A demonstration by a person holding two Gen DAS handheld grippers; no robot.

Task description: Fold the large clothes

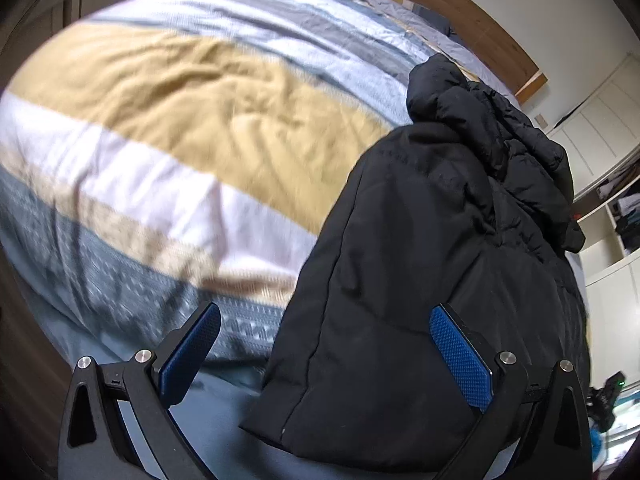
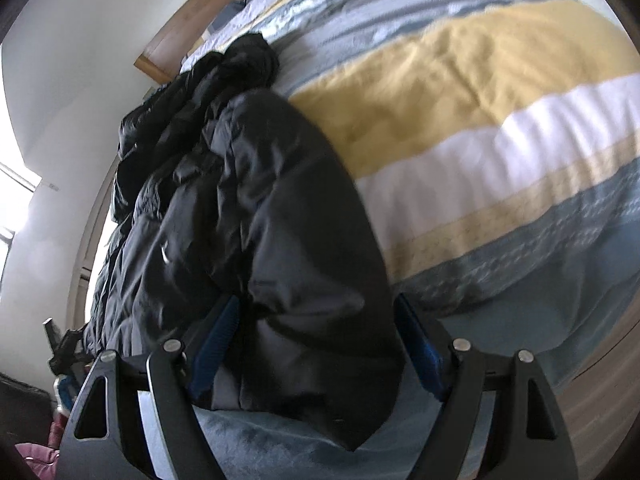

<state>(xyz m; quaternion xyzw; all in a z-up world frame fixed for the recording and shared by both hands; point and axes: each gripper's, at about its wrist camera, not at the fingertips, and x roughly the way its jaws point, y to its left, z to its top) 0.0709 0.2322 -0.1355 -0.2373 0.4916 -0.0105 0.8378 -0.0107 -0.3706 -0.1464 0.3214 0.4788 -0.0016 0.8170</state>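
Note:
A black puffer jacket [image 1: 432, 264] lies on a bed along its edge, its near hem towards me and a bunched part at the far end. My left gripper [image 1: 324, 344] is open, its blue pads wide apart, with the jacket's near corner lying between them. In the right wrist view the same jacket [image 2: 280, 220] fills the middle. My right gripper [image 2: 316, 336] is open, its pads on either side of the jacket's near end, which hangs over the bed edge.
The bed is covered by a striped duvet [image 1: 180, 120] in yellow, white and blue-grey, also seen in the right wrist view [image 2: 480, 120]. A wooden headboard [image 1: 460, 12] stands at the far end. Open wardrobe shelves [image 1: 616, 216] stand to the right.

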